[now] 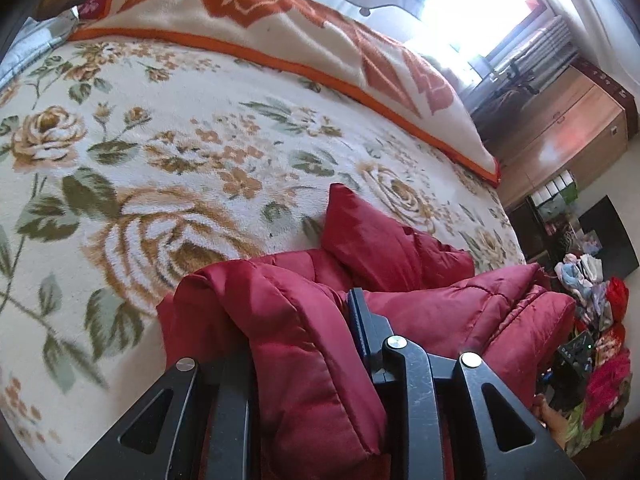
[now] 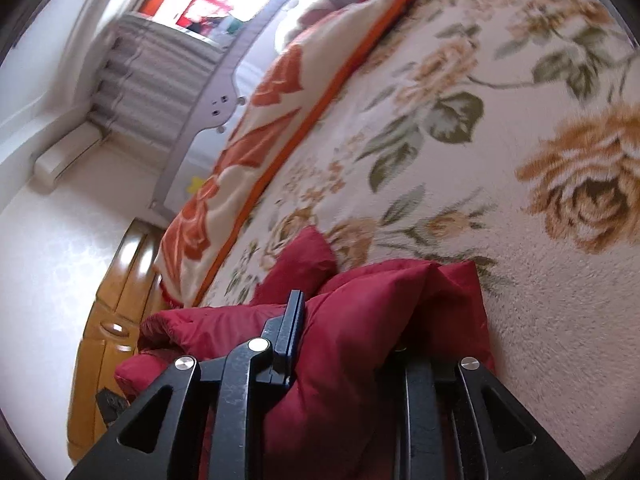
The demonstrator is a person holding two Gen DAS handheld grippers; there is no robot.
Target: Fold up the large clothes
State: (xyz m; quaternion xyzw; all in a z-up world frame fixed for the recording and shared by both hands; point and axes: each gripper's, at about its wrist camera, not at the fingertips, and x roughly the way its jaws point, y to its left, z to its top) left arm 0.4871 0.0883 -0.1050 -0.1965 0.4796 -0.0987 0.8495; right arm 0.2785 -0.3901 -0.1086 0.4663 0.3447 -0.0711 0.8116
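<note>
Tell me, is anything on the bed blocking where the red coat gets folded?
Nothing visible does. Both grippers, left and right, already clamp the red coat, and the flowery blanket ahead looks bare.

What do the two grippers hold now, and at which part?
Both hold the red padded jacket. The left gripper pinches a thick bunched fold of it; the right gripper pinches another puffy fold. Which part of the garment each fold is cannot be told.
</note>
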